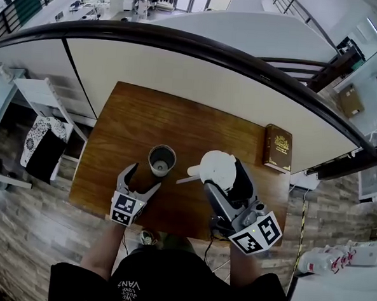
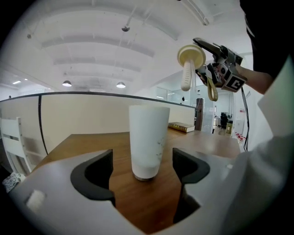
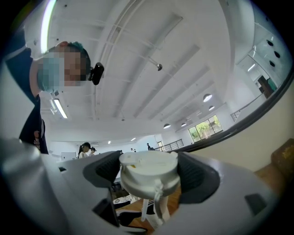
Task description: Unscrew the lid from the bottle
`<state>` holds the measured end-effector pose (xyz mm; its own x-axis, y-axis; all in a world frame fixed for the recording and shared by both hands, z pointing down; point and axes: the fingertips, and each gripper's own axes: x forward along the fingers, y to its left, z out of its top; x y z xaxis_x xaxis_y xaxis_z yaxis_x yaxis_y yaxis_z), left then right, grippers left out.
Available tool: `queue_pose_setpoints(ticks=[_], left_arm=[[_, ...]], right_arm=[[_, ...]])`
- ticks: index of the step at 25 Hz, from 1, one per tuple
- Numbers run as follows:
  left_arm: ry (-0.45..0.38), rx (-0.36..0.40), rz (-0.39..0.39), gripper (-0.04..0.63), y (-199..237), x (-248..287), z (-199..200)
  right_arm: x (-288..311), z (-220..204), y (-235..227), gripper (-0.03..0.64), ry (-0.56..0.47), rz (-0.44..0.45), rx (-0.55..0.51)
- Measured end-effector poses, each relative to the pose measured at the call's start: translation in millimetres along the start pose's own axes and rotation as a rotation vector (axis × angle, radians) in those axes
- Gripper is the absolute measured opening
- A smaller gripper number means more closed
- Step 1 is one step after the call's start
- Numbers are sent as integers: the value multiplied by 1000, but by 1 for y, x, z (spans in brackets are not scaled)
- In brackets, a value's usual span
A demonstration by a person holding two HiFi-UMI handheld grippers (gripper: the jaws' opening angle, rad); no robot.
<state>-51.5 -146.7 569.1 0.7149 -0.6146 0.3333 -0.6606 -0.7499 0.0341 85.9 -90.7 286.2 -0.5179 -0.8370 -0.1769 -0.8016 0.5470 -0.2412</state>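
The right gripper is clamped on the white lid, with one dark pad pressed against each side of its rim. The lid is held up in the air, off the bottle, and a pale straw hangs from its underside. In the head view the lid sits at the front of the right gripper, above the table and to the right of the bottle. The straw points left towards the bottle without reaching it. The left gripper has its jaws spread wide and holds nothing. The white bottle stands upright just ahead of the gap between them, touching neither pad. From above, the bottle shows an open mouth and stands near the middle of the brown wooden table, just beyond the tips of the left gripper. A brown book lies flat near the table's right edge, well apart from the bottle.
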Motion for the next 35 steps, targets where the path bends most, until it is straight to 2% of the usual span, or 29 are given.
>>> queue_pose_setpoints(ticks=[6, 15, 18, 21, 28, 31, 35], left_arm=[[-23, -14, 43, 396, 1, -53, 22], [-112, -8, 28, 391, -19, -122, 63], [-145, 7, 34, 273, -25, -141, 75], [-175, 7, 45, 226, -30, -156, 85], [-212, 32, 125, 47, -38, -179, 101], [-226, 36, 163, 13, -46, -184, 106], [-232, 5, 203, 11, -62, -186, 111]], right_arm=[[-12, -7, 19, 356, -14, -18, 39], [-32, -29, 57, 356, 14, -32, 37], [-36, -35, 67, 356, 20, -25, 43], [-39, -41, 74, 356, 35, -14, 46], [-46, -46, 77, 356, 67, 26, 53], [-50, -49, 75, 356, 94, 52, 54], [-60, -53, 72, 356, 141, 88, 54]])
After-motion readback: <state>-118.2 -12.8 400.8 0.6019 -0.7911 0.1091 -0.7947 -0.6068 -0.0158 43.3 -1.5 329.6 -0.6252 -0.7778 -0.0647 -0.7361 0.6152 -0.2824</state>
